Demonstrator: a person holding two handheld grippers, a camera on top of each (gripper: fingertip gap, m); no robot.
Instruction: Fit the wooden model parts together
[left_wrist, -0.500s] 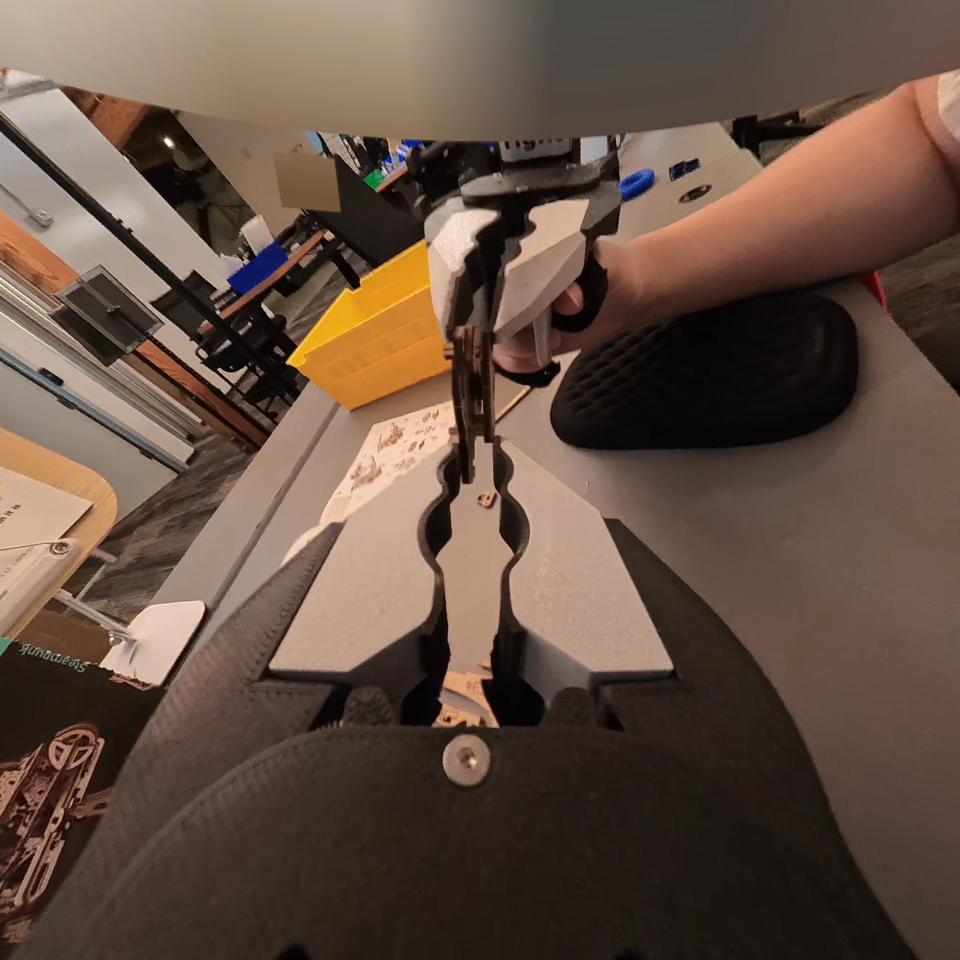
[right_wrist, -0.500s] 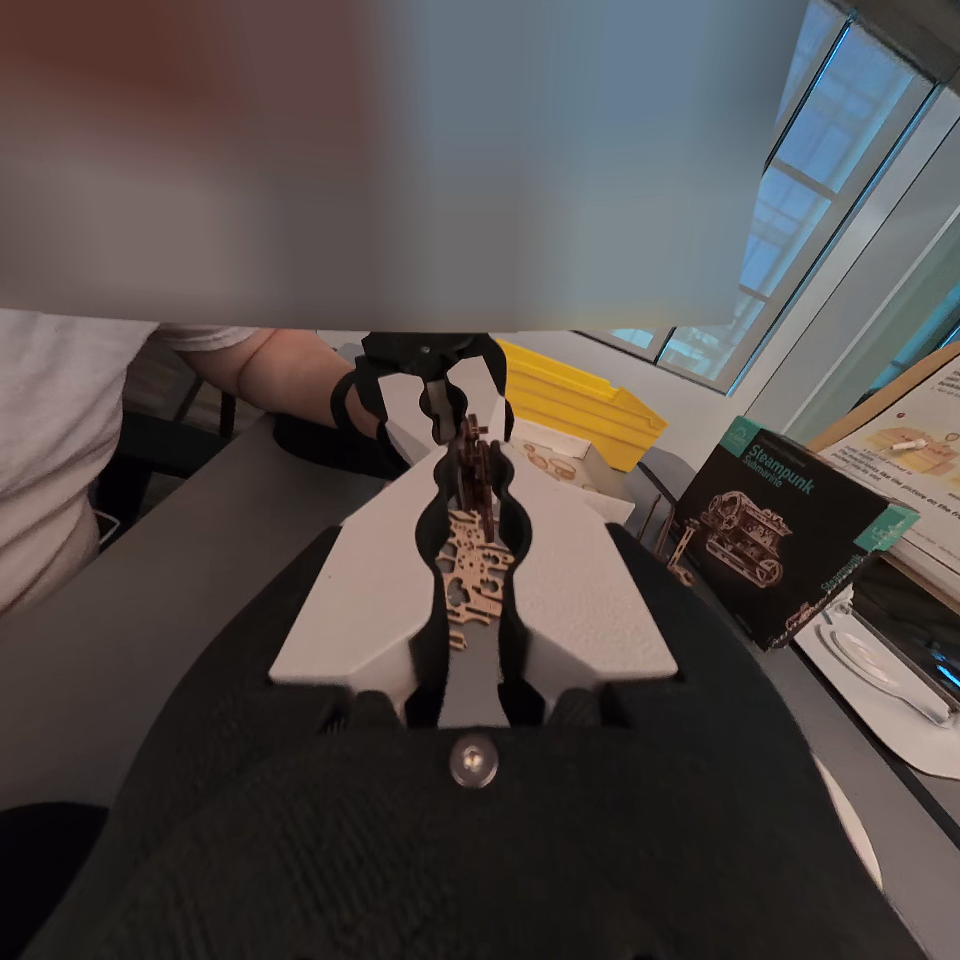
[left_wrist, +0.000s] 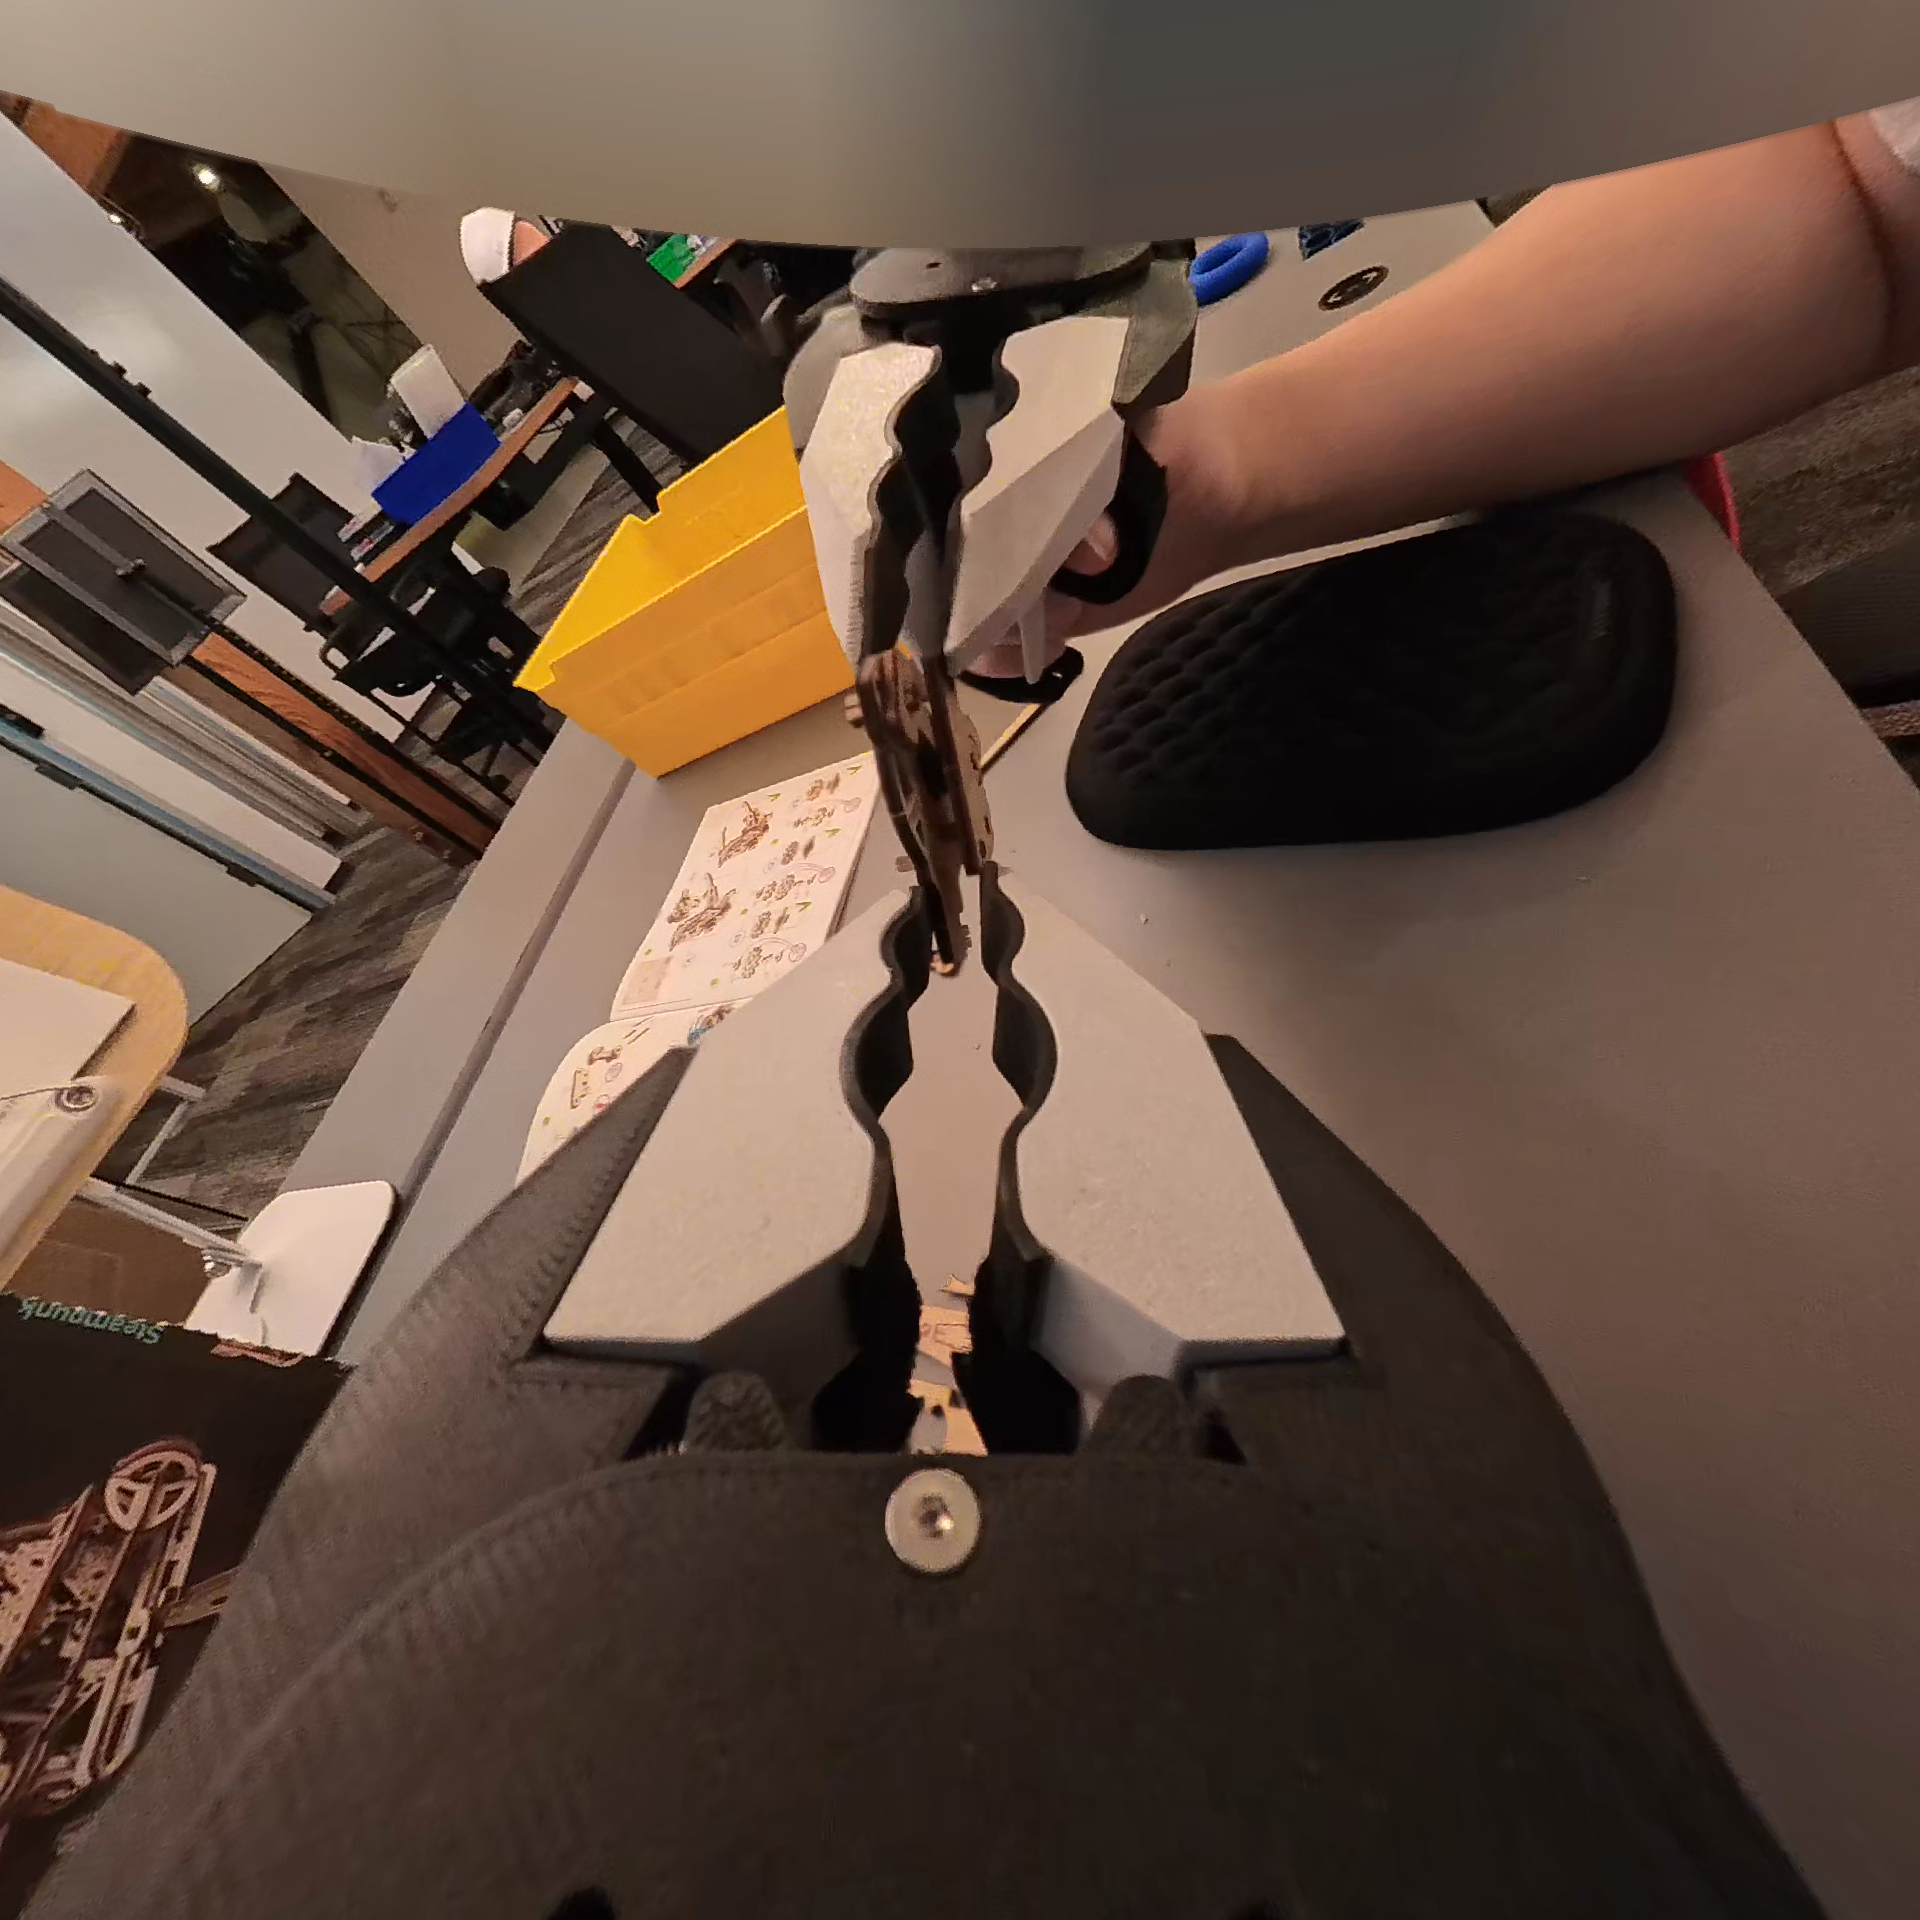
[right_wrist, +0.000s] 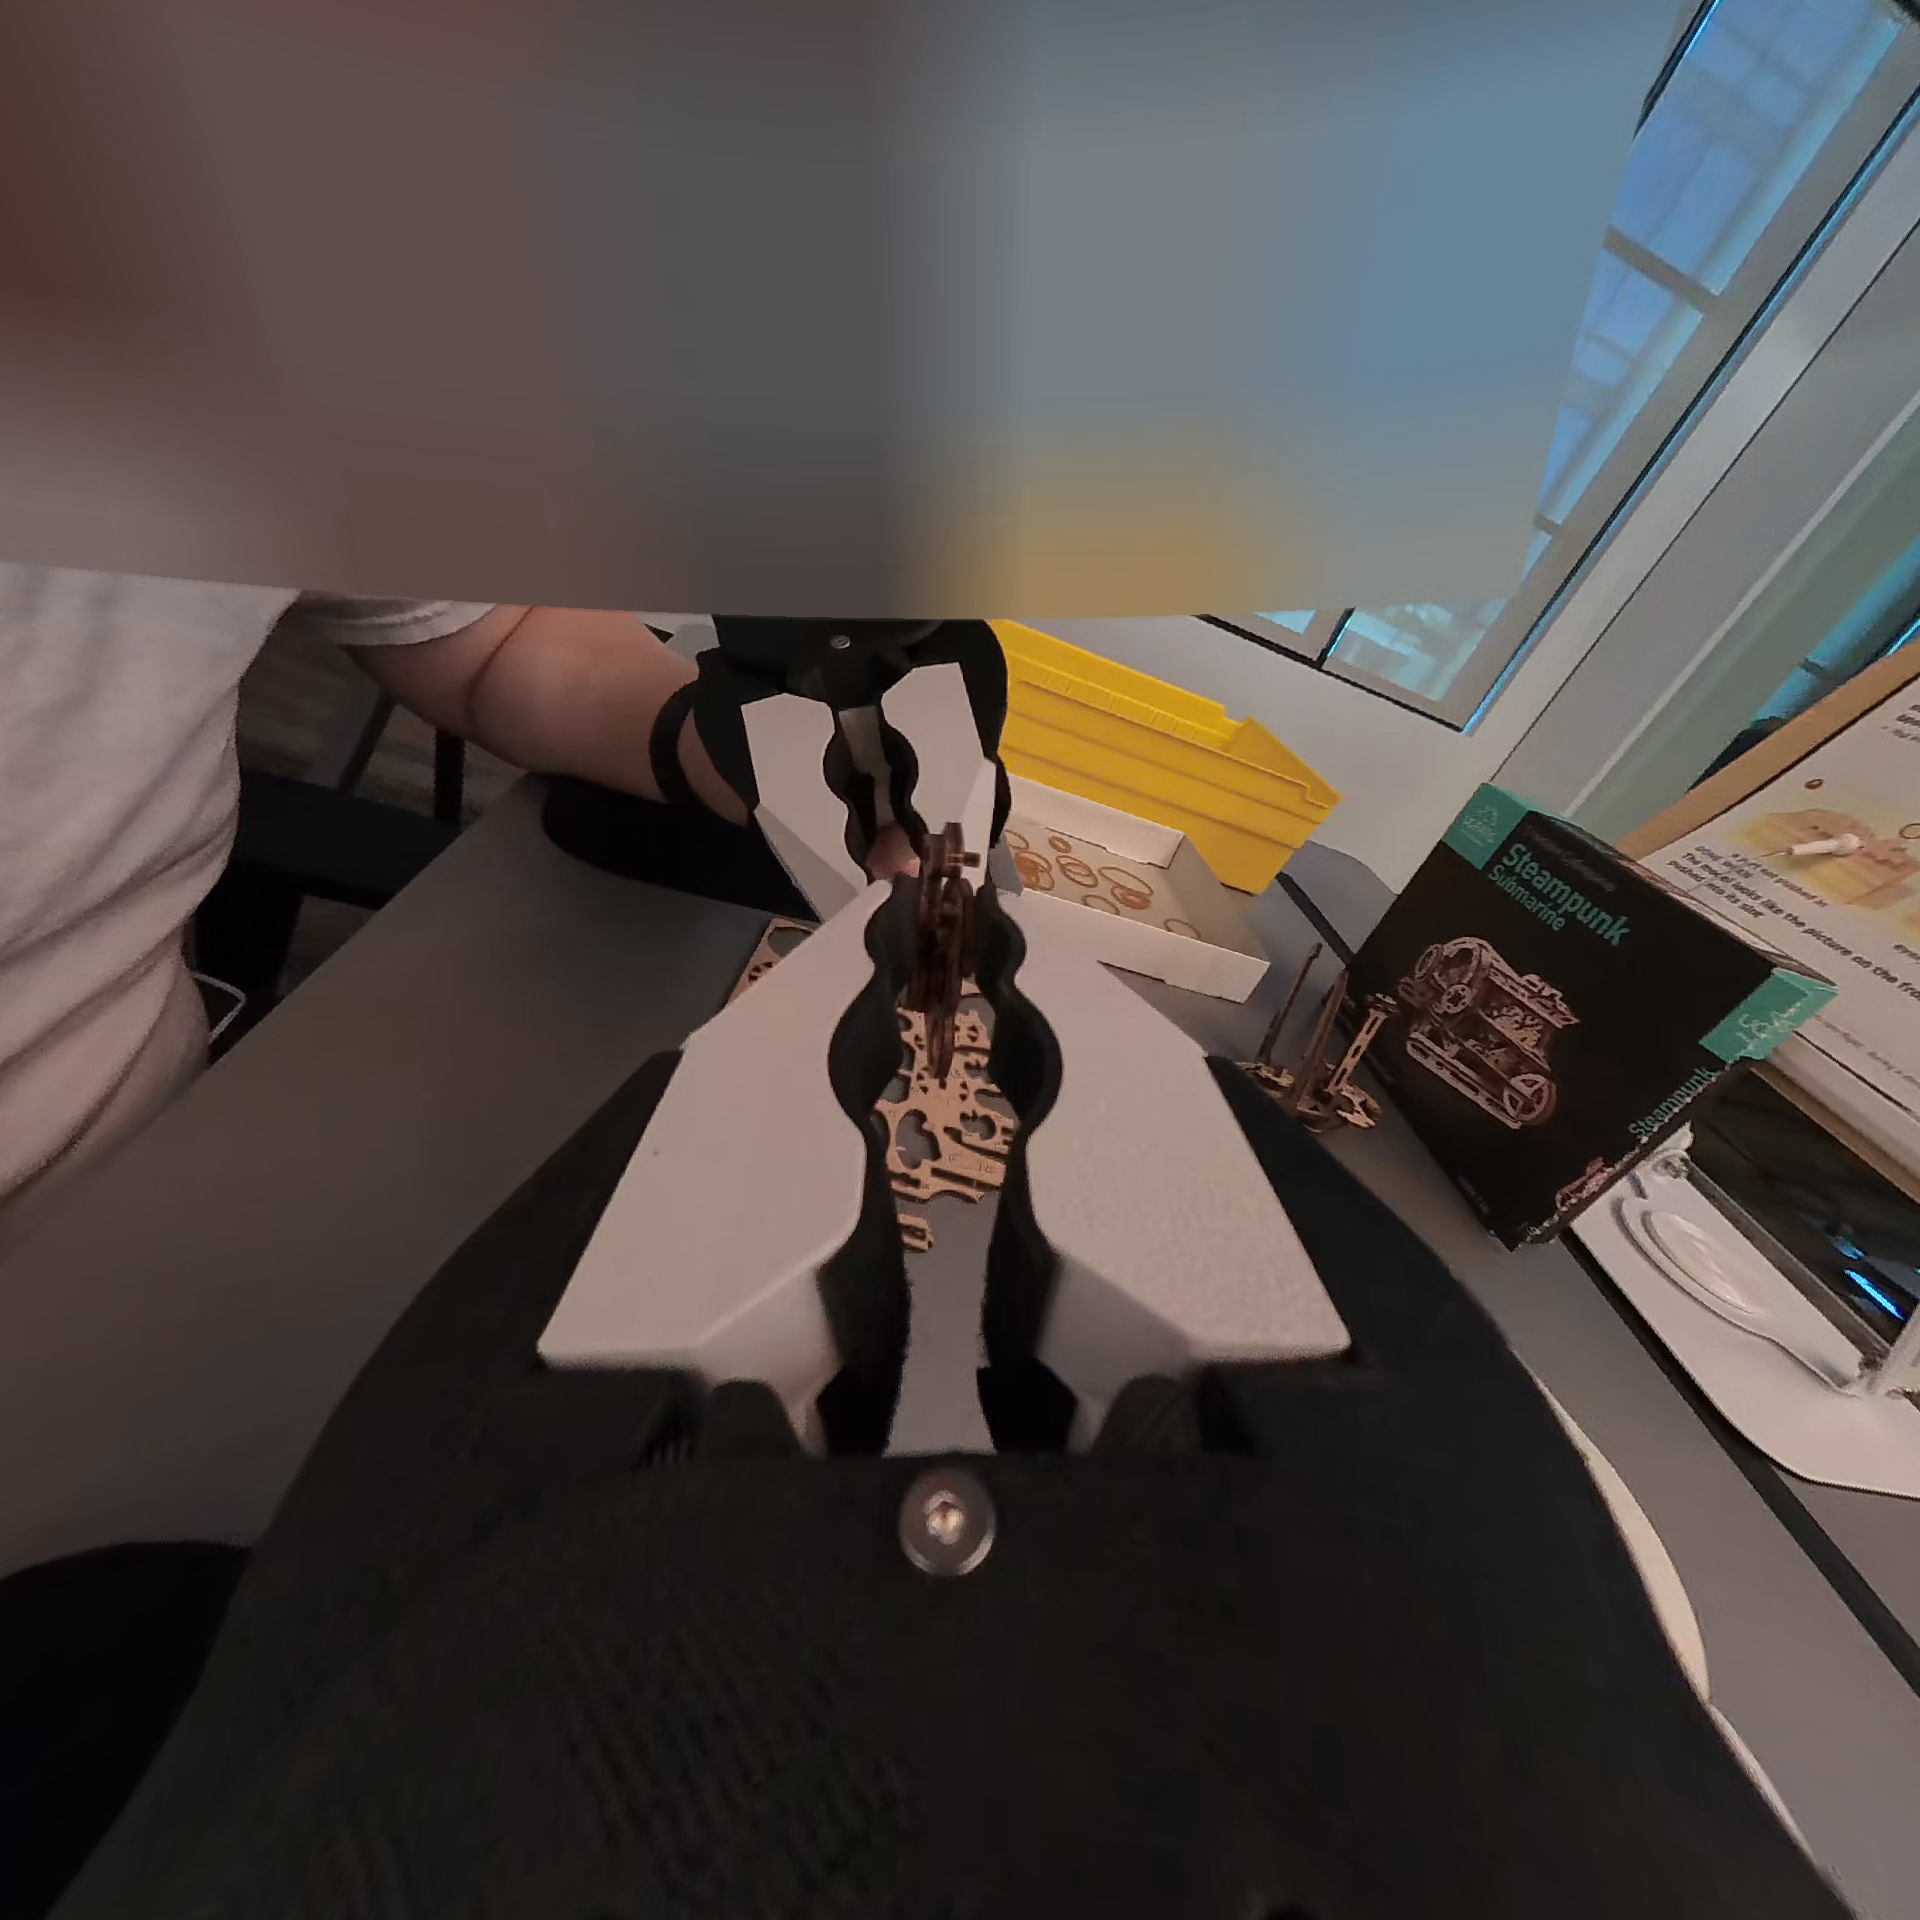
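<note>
both claws clamp one wood assembly (left_wrist: 925, 790) above surface (left_wrist: 1455, 1091): left claw (left_wrist: 951, 935) low tip, right claw (right_wrist: 940, 914) top. keep plates aligned, squeeze gently, no twist.

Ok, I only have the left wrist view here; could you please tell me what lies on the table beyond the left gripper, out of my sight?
Observer: A shallow white box holding loose tan rings lies just past the left gripper, in front of the yellow bins.
Operator: Thank you. Is there anything next to the black kit box that I should know of?
Observer: Yes, a small wooden sub-assembly stands upright on the table close beside the black kit box, on the side facing the grippers.
</note>
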